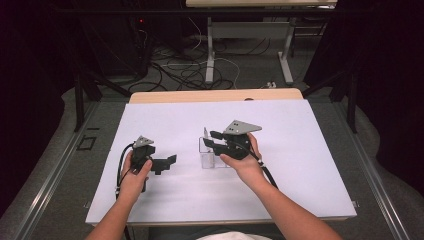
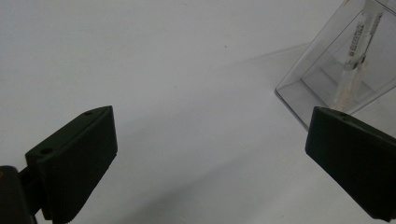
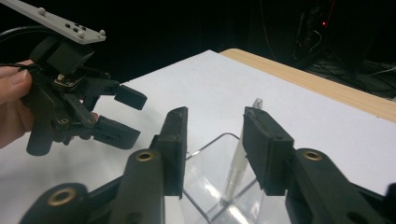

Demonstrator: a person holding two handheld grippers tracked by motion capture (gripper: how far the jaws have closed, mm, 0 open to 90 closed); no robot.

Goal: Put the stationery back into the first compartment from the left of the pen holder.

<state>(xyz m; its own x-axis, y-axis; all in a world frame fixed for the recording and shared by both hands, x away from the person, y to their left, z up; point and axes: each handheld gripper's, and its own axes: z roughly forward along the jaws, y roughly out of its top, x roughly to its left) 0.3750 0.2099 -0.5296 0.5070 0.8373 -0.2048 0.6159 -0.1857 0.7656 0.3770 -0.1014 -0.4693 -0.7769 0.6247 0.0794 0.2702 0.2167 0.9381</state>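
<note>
Black jaws of the right gripper (image 3: 212,140) stand partly apart above the clear plastic box (image 3: 210,186), nothing pinched; a white pen (image 3: 238,163) leans inside, just beside one jaw. From above, that box (image 1: 210,156) sits mid-sheet on the white table cover (image 1: 310,165), well clear of every edge. Near it, the left gripper (image 1: 167,162) gapes wide, holding nothing.

White-covered table (image 1: 300,165); clear box (image 1: 210,159) standing on it, centre.
</note>
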